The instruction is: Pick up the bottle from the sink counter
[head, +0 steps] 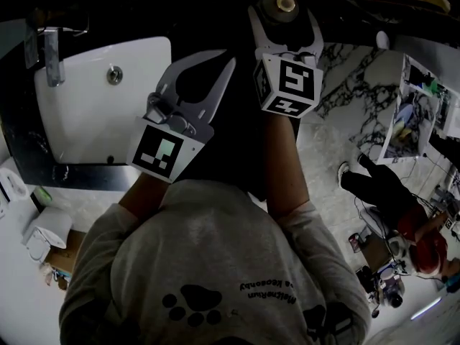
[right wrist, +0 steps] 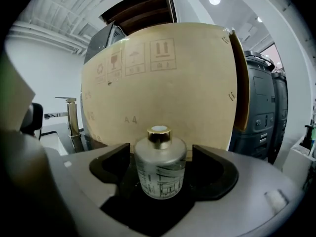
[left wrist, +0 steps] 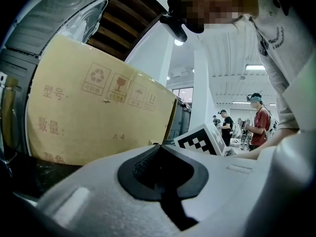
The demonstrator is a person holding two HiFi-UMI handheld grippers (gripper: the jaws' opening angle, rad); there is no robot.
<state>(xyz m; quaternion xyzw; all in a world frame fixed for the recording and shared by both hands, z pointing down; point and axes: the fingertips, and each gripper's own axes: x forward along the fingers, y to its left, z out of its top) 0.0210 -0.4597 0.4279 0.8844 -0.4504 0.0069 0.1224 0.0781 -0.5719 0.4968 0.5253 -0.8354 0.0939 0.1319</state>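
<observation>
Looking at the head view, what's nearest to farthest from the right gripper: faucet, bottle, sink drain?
1. The bottle, standing between the jaws of the right gripper.
2. The sink drain, off to the left.
3. The faucet, farthest left.

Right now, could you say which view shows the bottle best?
Right gripper view: the bottle stands whole, upright, between the right gripper's tongs. Head view shows only its capped top; left gripper view, nothing.

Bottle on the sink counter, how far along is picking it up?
Done: the right gripper has the bottle between its open jaws, with small gaps showing on both sides. In hand: nothing is gripped; the left gripper is shut and empty. Left: close on the bottle and lift it off the counter.
</observation>
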